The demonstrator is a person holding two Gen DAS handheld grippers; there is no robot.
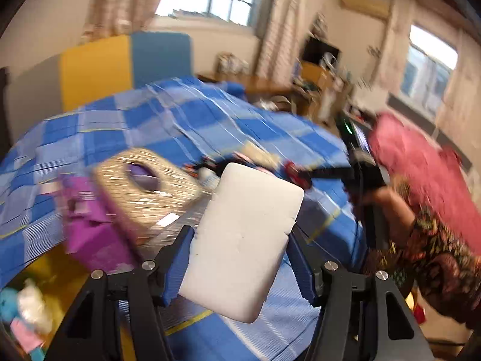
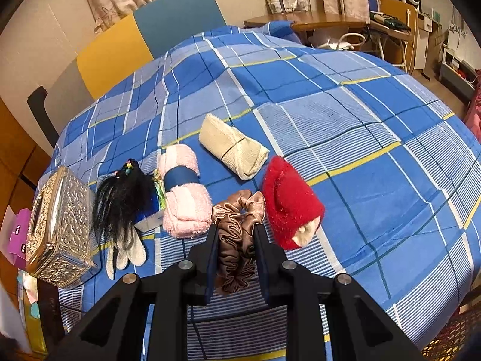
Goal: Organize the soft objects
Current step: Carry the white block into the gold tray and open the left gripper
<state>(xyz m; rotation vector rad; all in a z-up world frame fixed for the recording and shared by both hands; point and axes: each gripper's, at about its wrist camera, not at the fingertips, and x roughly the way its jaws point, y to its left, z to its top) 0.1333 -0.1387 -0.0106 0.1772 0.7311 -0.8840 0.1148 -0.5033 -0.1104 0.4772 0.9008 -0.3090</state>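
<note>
My left gripper (image 1: 240, 236) is shut on a white foam block (image 1: 255, 192), held up over the blue plaid bed cover (image 1: 168, 120); this view is motion-blurred. My right gripper (image 2: 236, 230) is shut on a brown satin scrunchie (image 2: 234, 258), low over the bed cover (image 2: 330, 105). Lying on the cover in front of it are a red knitted piece (image 2: 290, 201), a pink towel roll with a blue band (image 2: 183, 192), a cream rolled cloth (image 2: 233, 149), a tuft of black hair (image 2: 120, 198) and a white glove (image 2: 129, 249).
A silver embossed tissue box (image 2: 57, 225) stands at the bed's left edge, with a purple box (image 2: 19, 234) beside it. In the left wrist view a person's patterned sleeve (image 1: 436, 255) is at right. A wooden desk (image 2: 315, 19) stands beyond the bed.
</note>
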